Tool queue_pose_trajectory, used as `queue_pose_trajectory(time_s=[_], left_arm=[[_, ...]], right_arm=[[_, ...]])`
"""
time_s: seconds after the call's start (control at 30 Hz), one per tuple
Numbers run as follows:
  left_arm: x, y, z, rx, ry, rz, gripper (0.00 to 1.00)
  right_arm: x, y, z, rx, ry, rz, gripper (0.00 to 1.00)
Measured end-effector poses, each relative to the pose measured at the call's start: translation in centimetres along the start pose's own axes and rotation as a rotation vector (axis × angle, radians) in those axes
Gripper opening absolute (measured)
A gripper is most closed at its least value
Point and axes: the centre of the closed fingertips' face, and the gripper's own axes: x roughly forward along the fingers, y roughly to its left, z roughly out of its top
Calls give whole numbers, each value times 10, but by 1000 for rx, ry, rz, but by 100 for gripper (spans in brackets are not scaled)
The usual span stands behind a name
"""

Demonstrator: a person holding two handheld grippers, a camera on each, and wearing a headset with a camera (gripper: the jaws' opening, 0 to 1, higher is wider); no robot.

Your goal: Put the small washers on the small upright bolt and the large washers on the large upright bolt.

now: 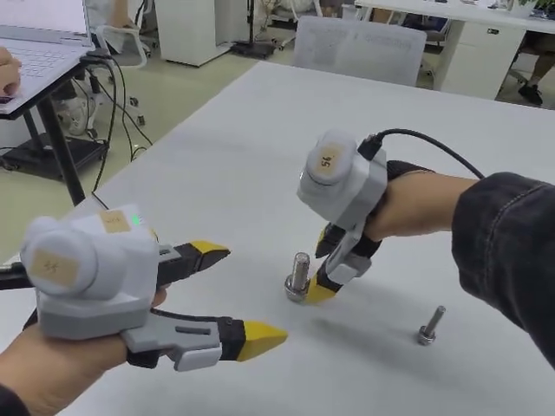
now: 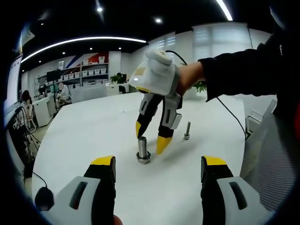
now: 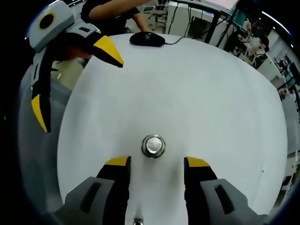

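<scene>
1. Since the right gripper (image 1: 332, 276) hangs nose-down with its jaws apart and nothing between them, I judge no washer is being carried to a bolt at this moment.
2. The large bolt (image 1: 297, 276) stands upright on the white table (image 1: 260, 130), touching or just beside the right gripper's lower yellow tip. In the right gripper view its round top (image 3: 153, 146) sits just ahead of the gap between the two jaws.
3. The small bolt (image 1: 431, 325) stands upright too, well apart from the large one, with neither gripper near it.
4. The left gripper (image 1: 236, 293) hovers to the near left, jaws wide apart and empty, and points toward the large bolt (image 2: 143, 150), as the left gripper view shows.
5. A wide collar (image 1: 295, 293) rings the foot of the large bolt (it may be the bolt's own head, or washers already dropped on; too small to tell).
6. My judgement: either the large bolt has just been served, or the threading has not begun. How many washers are left I cannot tell.
</scene>
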Motion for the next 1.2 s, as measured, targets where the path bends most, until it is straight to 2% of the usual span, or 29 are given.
queue_pose_trajectory(time_s=[0.13, 0.4, 0.53, 0.7, 0.8, 0.93, 1.2], left_arm=[[3, -1, 1, 4, 1, -8, 74], [6, -4, 6, 15, 1, -24, 74], [8, -5, 7, 20, 2, -31, 74], [9, -7, 9, 25, 1, -40, 74], [11, -8, 10, 31, 2, -47, 74], [12, -11, 11, 35, 3, -52, 74], [13, -16, 16, 49, 3, -66, 74]], right_arm=[[-8, -5, -4, 21, -23, -23, 49], [-31, -9, -11, 84, -106, -81, 55], [-43, -7, -18, 108, -137, -106, 57], [-61, -6, -24, 163, -206, -149, 60], [-70, -2, -32, 195, -244, -170, 62], [-80, -2, -46, 232, -269, -201, 65], [-99, 8, -71, 314, -326, -264, 68]])
